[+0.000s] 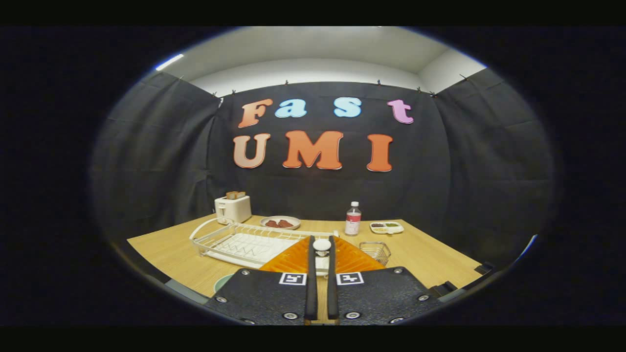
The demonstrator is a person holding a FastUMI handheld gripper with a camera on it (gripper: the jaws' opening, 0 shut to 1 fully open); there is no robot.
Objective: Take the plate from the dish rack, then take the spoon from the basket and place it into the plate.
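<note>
My gripper [321, 239] is raised above the wooden table [430, 259], and its two fingers are close together. A white spoon [322, 246] is pinched between them, its rounded end sticking up at the fingertips. A pale green plate [222, 282] lies on the table low to the left, mostly hidden behind the gripper body. The white wire dish rack [244, 242] stands just beyond it, left of the fingers, with no dish in it. A small wire basket [375, 250] sits right of the fingertips.
At the back of the table stand a white toaster [233, 209] with bread, a plate of dark food [280, 223], a small bottle [353, 218] and a white divided dish [386, 227]. Black cloth walls enclose the table.
</note>
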